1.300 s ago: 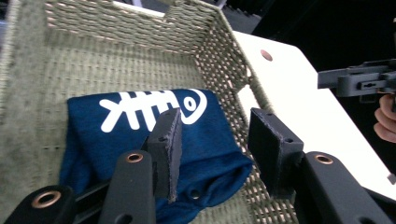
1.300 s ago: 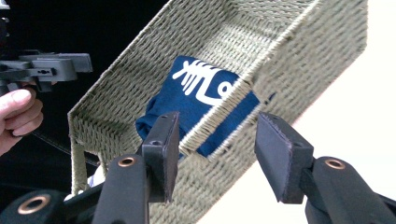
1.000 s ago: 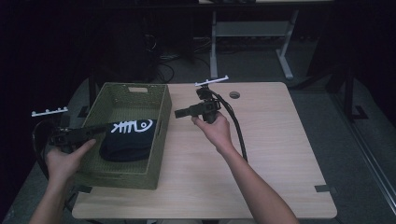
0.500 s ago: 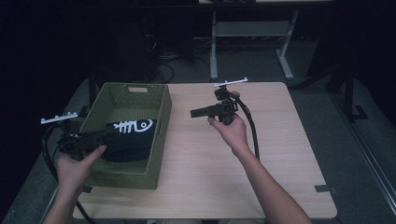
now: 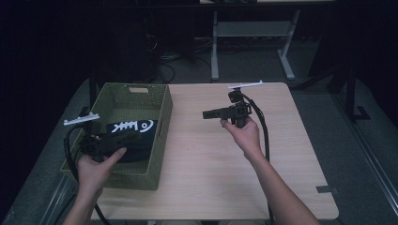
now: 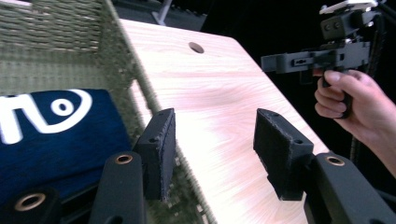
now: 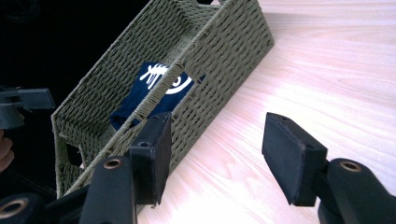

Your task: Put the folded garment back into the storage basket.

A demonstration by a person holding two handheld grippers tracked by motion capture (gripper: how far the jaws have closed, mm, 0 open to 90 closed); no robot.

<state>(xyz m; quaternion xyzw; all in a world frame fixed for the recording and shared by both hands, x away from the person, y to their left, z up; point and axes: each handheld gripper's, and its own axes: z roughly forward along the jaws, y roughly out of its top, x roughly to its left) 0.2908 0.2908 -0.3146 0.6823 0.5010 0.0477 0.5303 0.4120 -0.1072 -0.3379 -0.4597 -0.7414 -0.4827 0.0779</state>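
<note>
Folded navy cloth [image 5: 133, 133] with a white print lies inside the green woven basket [image 5: 162, 123], toward its near end, with bare basket floor beyond it up to the far wall. The basket stands at the left edge of the worktop [image 5: 211, 159], its right wall running alongside the broad bare wood that reaches to the right and near edges.

Left hand-held gripper [image 5: 136, 137] hangs over the basket's near part, just above the cloth; its jaws have just been opening and stand apart with nothing between them. In the left gripper view one pad sits over the basket's right rim and the other over open wood.

Right hand-held gripper [image 5: 206, 114] is held above the middle of the worktop, pointing toward the basket and well apart from it; its jaws have likewise been opening, with nothing between them.
</note>
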